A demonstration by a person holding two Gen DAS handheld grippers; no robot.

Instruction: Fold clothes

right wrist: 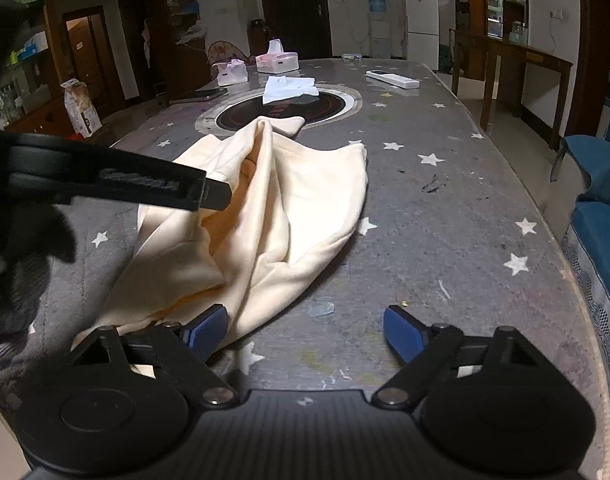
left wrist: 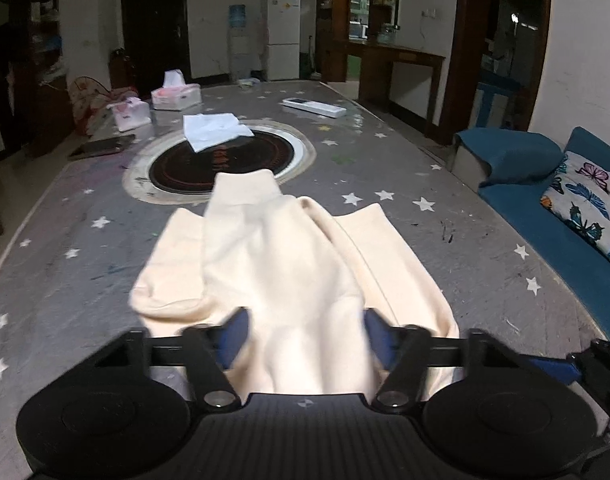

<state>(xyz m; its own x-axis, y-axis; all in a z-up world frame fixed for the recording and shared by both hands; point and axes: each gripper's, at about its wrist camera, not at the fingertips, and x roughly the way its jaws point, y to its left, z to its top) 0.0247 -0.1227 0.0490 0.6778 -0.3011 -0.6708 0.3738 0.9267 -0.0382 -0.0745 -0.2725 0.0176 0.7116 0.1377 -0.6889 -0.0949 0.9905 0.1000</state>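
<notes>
- Left wrist view: the left gripper (left wrist: 305, 334) sits low over a grey table (left wrist: 445, 216) printed with white stars. Its two blue-padded fingers (left wrist: 235, 334) are spread wide, and a bunch of cream garment (left wrist: 289, 264) rises between them. The pads lie beside the cloth; whether they press it cannot be told.
- The cream garment lies rumpled on the near half of the table, running away from the camera. A ribbed cuff end reaches the rim of a round black hotplate (left wrist: 221, 160) set in the tabletop.
- A folded white cloth (left wrist: 215, 130) rests partly on the far edge of the hotplate. Beyond it stand two tissue boxes (left wrist: 176, 96), and a white remote control (left wrist: 314, 107) lies to the right.
- A blue sofa (left wrist: 545, 216) with a butterfly-print cushion (left wrist: 593, 204) stands past the table's right edge.
- Right wrist view: the right gripper (right wrist: 307, 334) hovers over bare tabletop (right wrist: 445, 240) with its blue pads far apart, holding nothing. Its left pad (right wrist: 207, 330) touches or overlaps the near hem of the cream garment (right wrist: 289, 208).
- The left gripper's (right wrist: 117, 182) black body crosses the left side of this view, above the garment.
</notes>
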